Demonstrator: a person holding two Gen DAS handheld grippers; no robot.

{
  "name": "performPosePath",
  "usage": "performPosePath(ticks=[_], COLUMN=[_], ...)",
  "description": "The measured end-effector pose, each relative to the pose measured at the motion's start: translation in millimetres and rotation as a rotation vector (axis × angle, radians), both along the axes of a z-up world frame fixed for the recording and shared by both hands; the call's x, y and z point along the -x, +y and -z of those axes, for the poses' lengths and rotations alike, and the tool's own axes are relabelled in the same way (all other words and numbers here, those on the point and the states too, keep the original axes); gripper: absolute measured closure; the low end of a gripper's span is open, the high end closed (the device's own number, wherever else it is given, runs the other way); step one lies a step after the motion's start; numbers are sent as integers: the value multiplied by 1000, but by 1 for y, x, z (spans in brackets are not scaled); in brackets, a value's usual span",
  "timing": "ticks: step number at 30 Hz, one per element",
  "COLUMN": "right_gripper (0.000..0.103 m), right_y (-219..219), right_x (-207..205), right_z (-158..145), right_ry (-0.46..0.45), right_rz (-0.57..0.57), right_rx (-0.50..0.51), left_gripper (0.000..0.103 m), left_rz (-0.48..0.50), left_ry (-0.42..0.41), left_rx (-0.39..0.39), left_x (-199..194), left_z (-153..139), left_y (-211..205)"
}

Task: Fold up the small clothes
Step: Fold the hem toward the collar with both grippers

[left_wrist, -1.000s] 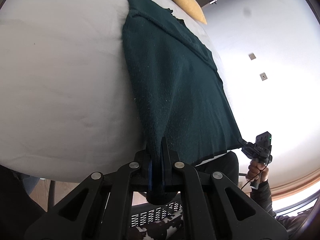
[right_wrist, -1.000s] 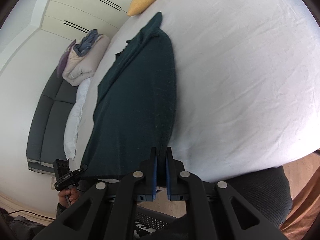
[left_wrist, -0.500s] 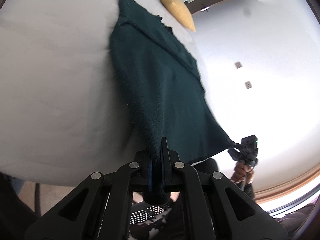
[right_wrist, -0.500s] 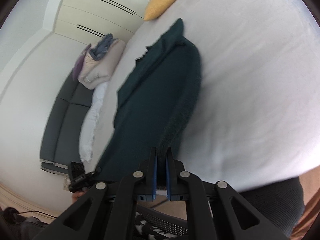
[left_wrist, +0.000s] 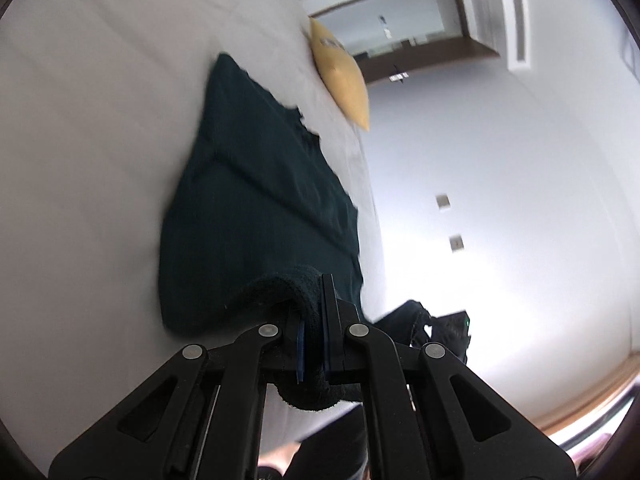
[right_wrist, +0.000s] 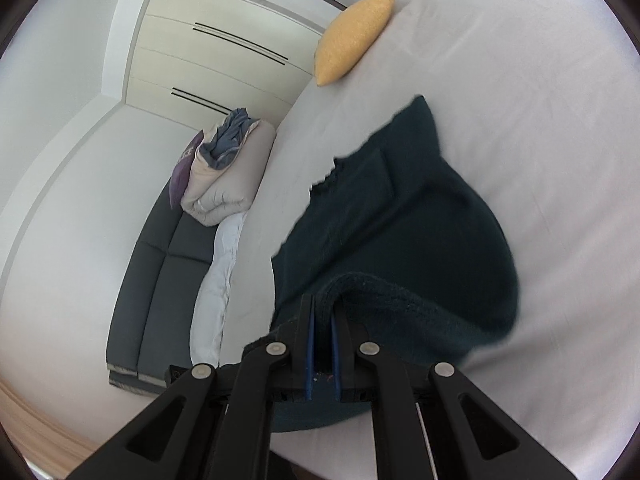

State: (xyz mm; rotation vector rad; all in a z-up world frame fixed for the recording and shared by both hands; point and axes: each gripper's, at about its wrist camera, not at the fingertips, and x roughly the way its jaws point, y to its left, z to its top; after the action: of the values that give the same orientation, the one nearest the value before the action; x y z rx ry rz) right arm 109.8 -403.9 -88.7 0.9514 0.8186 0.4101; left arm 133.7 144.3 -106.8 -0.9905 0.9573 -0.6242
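The left gripper [left_wrist: 313, 336] has its jaws closed tight on a rolled hem corner of the dark green garment [left_wrist: 256, 216], and the right gripper [right_wrist: 322, 336] is likewise clamped on the other hem corner, cloth pinched between the blue pads. Both held corners are lifted off the bed [right_wrist: 520, 128] and curl over toward the rest of the cloth, so the lower part of the garment bulges into a soft fold just beyond the fingers.

The garment lies lengthwise away from the near edge of the bed, close to the bed's side edge in both views; in the right wrist view that side edge runs just left of the cloth, and a broad bare stretch of sheet opens to the right of it. In the left wrist view the bare sheet spreads wide to the left.

The cloth is a thick, nubbly knit, dark teal-green, with a raised seam running along it and a jagged neckline at its far end. Motion blur softens its outline.

Beyond it, at the bed's far corner, a yellow pillow [right_wrist: 352, 36] rests on the pale grey sheet. Beside the bed stands a dark grey sofa [right_wrist: 160, 264] carrying folded bedding [right_wrist: 224, 172], with cream wardrobe doors [right_wrist: 208, 44] behind.
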Motion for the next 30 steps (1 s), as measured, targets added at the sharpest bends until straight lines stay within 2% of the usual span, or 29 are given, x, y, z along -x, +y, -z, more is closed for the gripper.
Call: performPosePath(ticks=[7, 13, 17, 23, 25, 27, 28, 29, 30], right_gripper=[95, 95, 95, 95, 91, 88, 78, 73, 61], right_y=[1, -7, -15, -39, -43, -48, -49, -51, -52], right_x=[-90, -161, -197, -234, -242, -248, -249, -249, -247], right_z=[-8, 9, 30, 65, 76, 87, 90, 93, 93], right_ry=[3, 27, 79, 139, 165, 190, 196, 191, 172], right_rz=[36, 90, 139, 247, 280, 300, 306, 310, 309], right_rx=[37, 8, 11, -9, -10, -6, -1, -11, -32], left_gripper=[99, 99, 99, 99, 99, 98, 97, 97, 95], left_rz=[-63, -95, -143, -204, -210, -213, -205, -205, -209], left_ry=[24, 34, 76, 128, 168, 209, 217, 220, 221], left_rx=[4, -13, 28, 25, 4, 27, 46, 57, 65], left_x=[-93, -172, -217, -271, -283, -290, -291, -292, -291], left_z=[-10, -11, 4, 38, 56, 75, 81, 84, 85], left_y=[2, -2, 2, 3, 2, 1, 2, 3, 6])
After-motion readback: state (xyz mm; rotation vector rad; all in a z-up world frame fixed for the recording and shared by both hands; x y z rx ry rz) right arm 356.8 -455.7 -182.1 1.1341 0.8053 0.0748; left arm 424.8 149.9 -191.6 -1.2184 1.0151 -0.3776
